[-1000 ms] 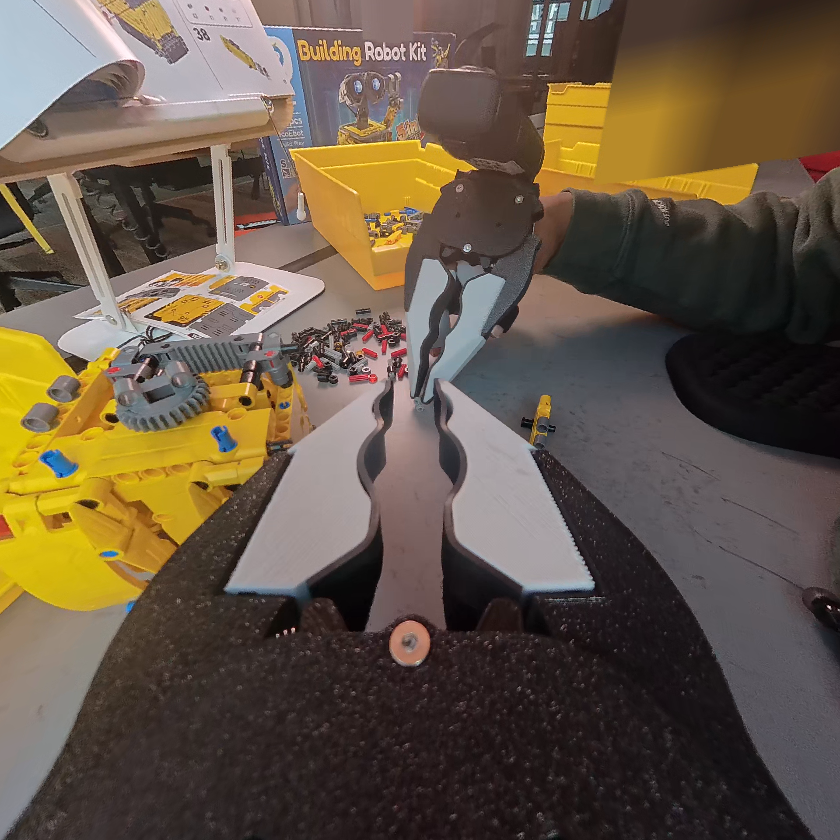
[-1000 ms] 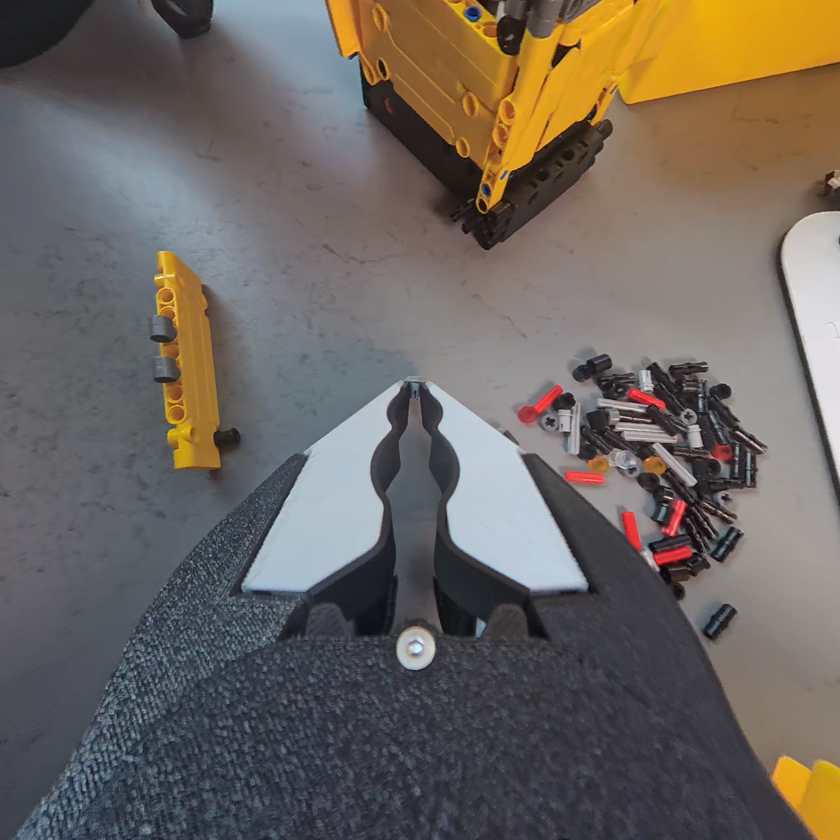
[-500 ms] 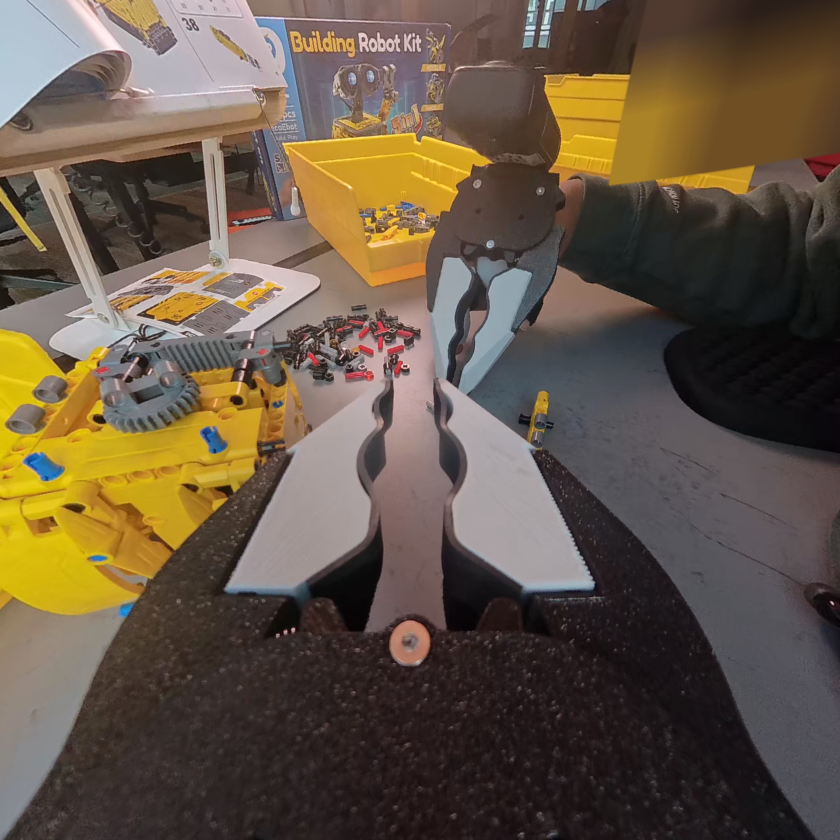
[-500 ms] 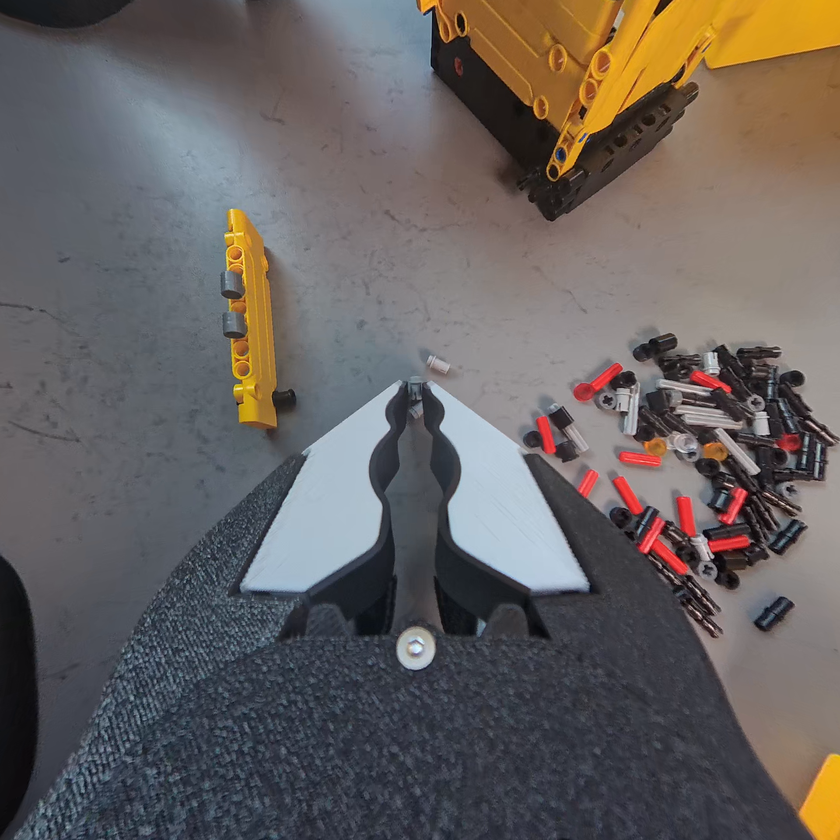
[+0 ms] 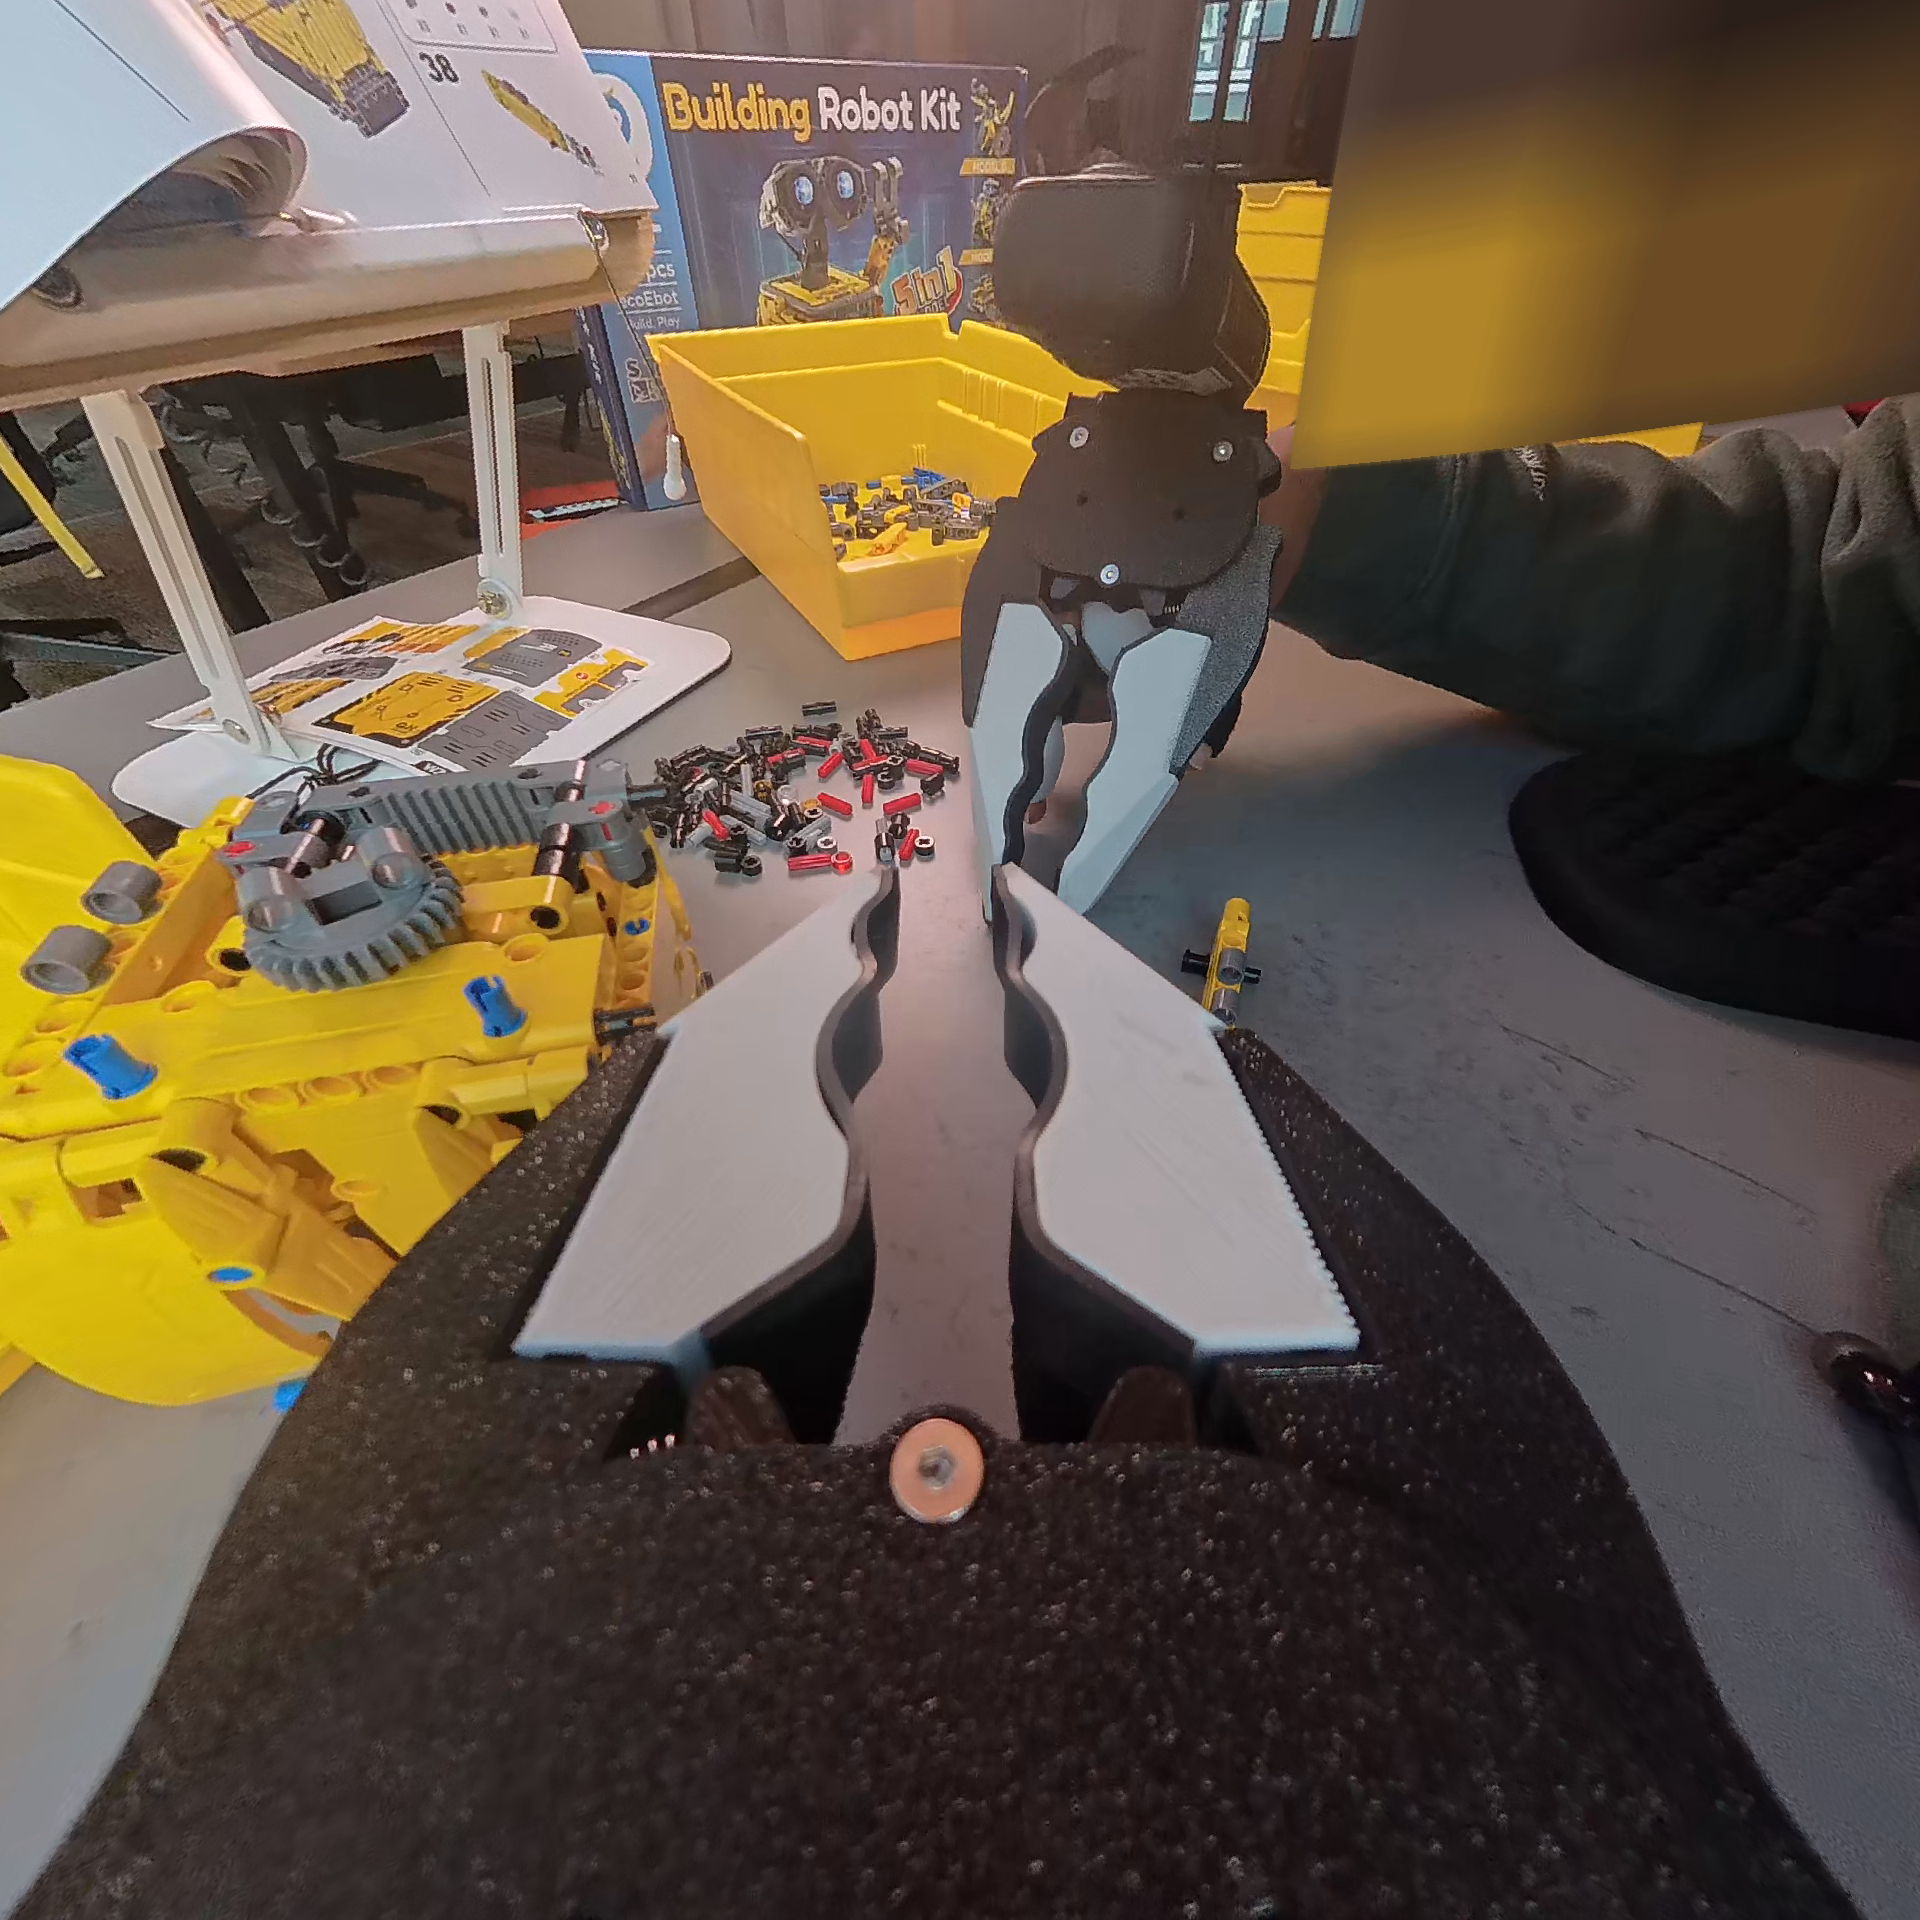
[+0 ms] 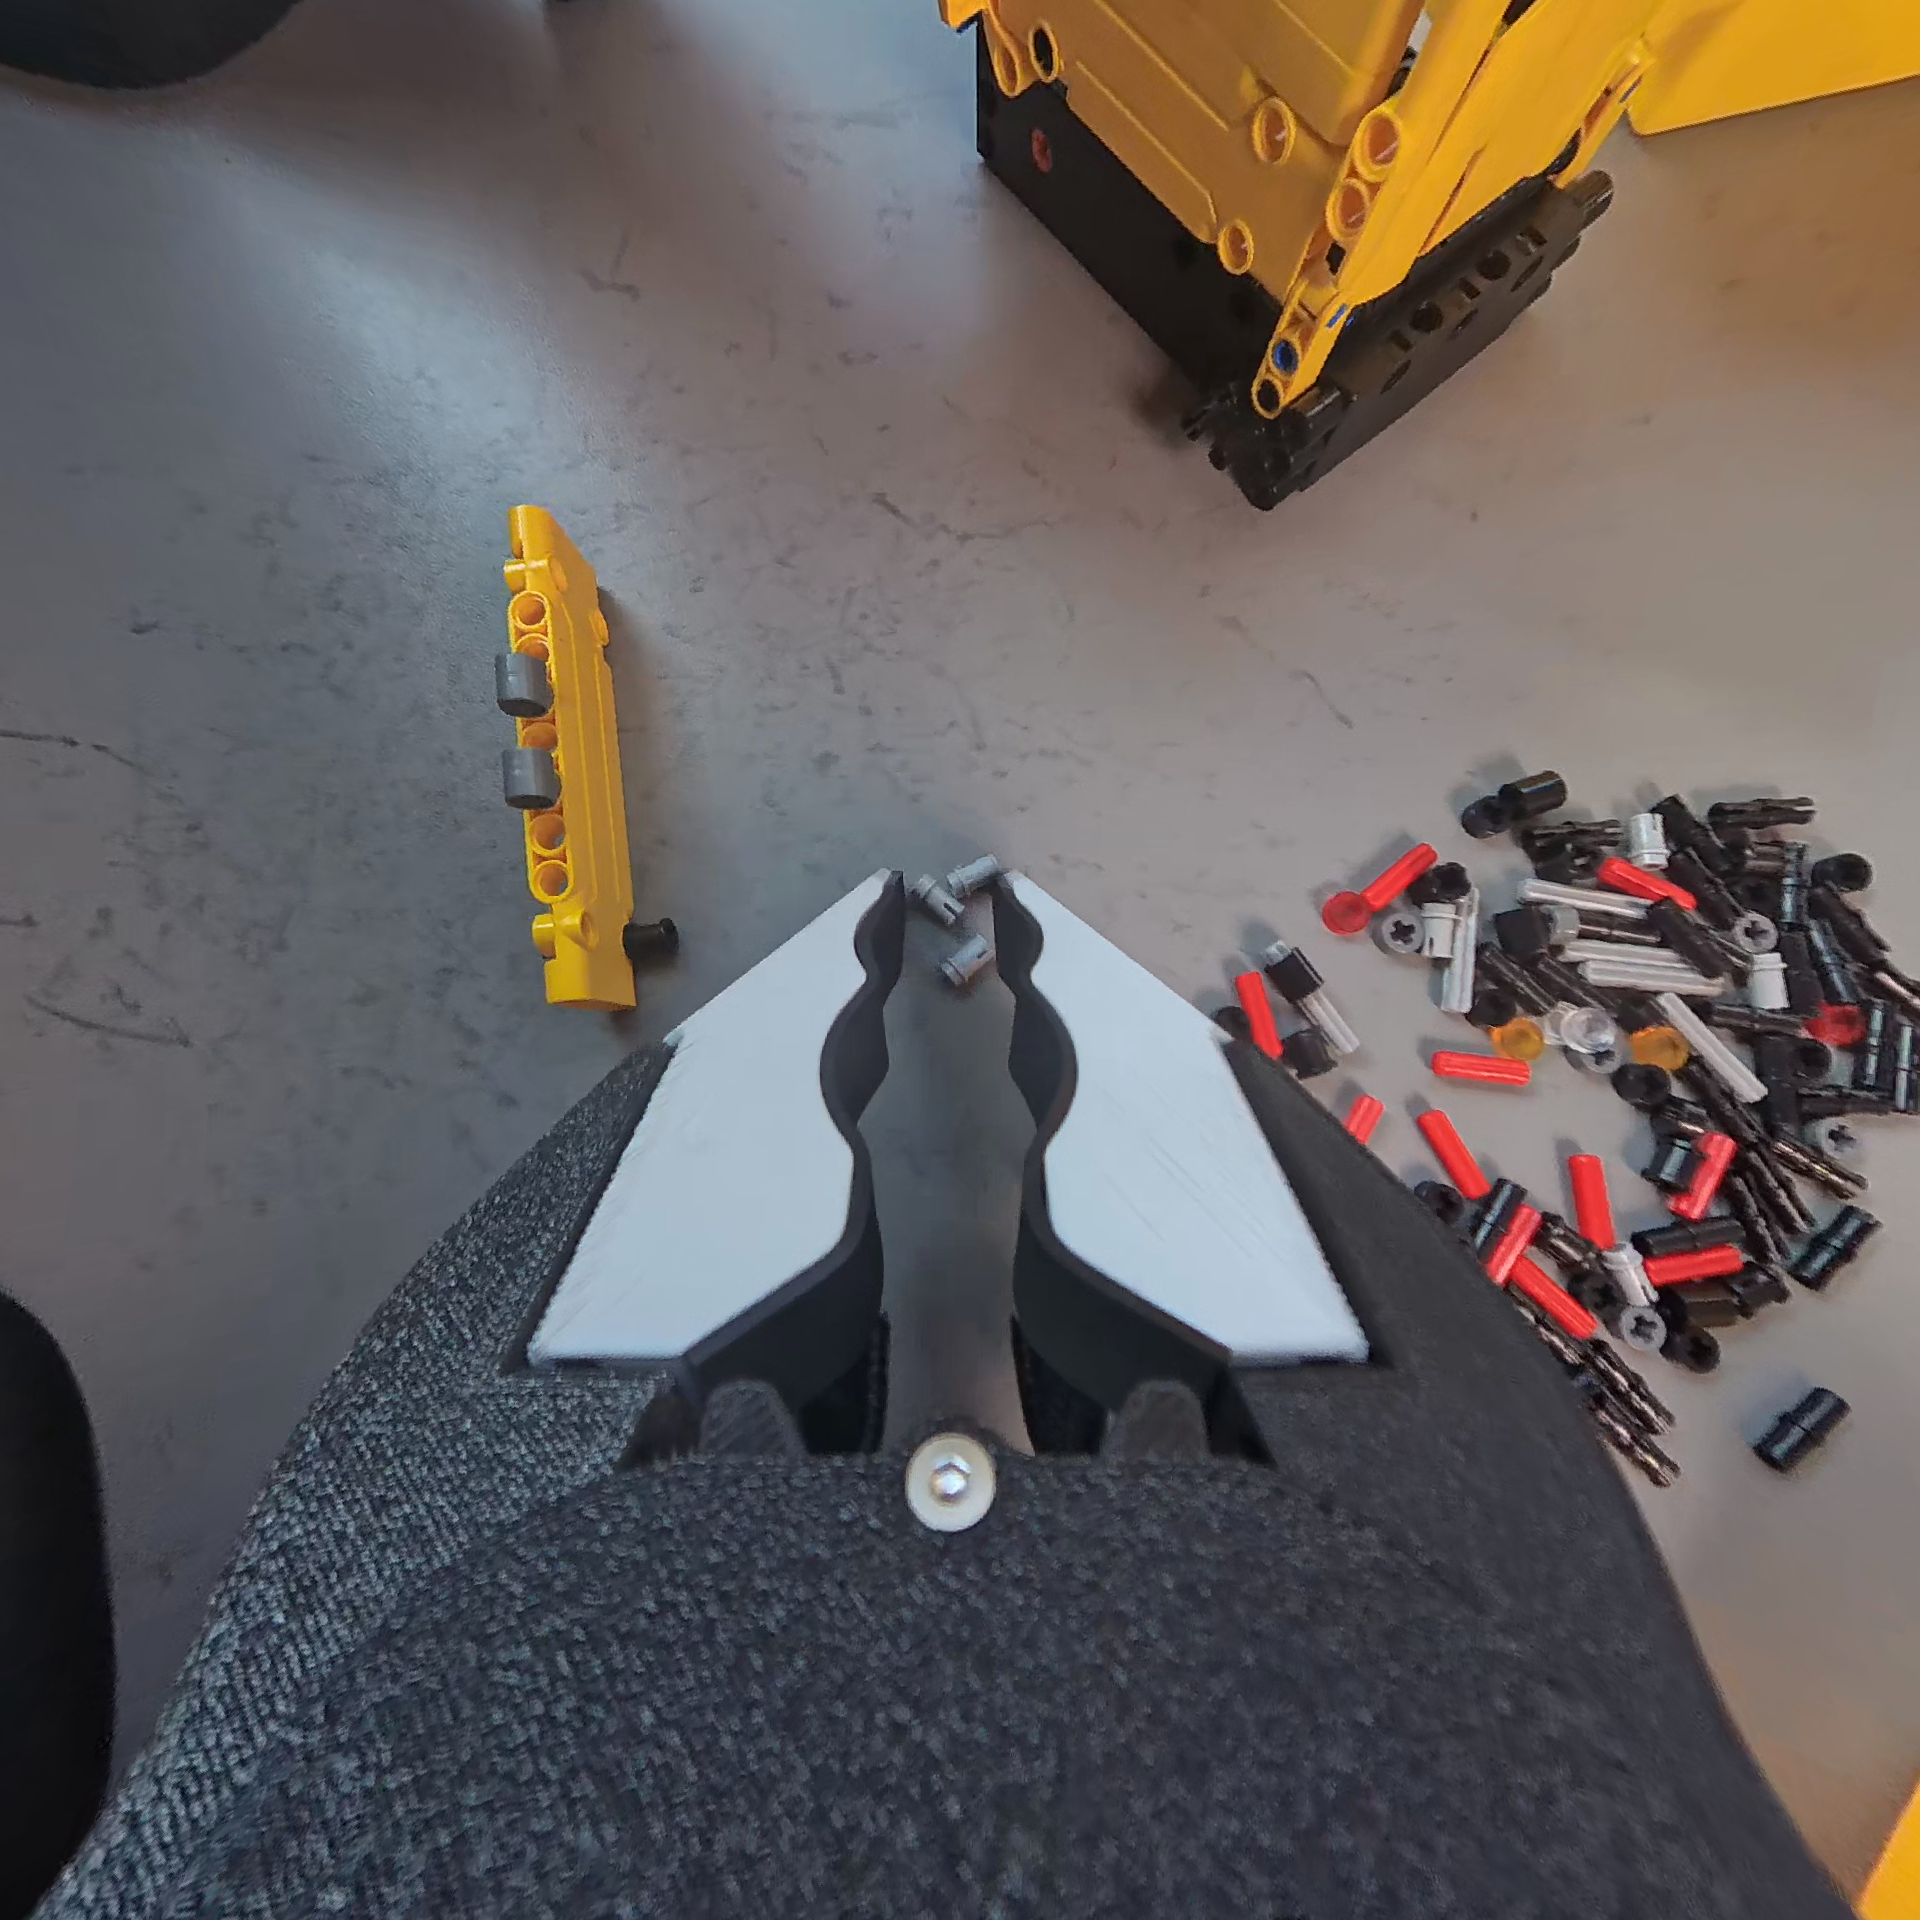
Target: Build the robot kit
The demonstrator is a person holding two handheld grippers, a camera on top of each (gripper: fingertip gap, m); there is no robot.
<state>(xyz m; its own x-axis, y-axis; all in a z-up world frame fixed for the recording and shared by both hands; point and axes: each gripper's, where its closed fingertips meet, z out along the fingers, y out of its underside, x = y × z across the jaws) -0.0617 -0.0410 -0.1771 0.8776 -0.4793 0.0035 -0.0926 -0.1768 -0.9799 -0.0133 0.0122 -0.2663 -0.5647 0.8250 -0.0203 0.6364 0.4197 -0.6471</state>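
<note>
Yellow brick model [image 5: 260,1091] cut off by left edge in left wrist view; in right wrist view its top runs off the upper edge. Instruction booklet [image 5: 312,114] on the stand cropped at top left corner. Black mat [image 5: 1725,873] at the table's right side runs off the right edge. Small dark item [image 5: 1870,1371] at right edge, too cropped to identify. Contents of yellow bin [image 5: 810,457] too small to tell. Pile of small pins [image 6: 1662,1039] clipped at right edge, right wrist view.

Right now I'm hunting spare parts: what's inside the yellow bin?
A small heap of mixed blue, yellow and black pieces lies on the yellow bin floor; the right hand-held gripper hides its right portion.
</note>
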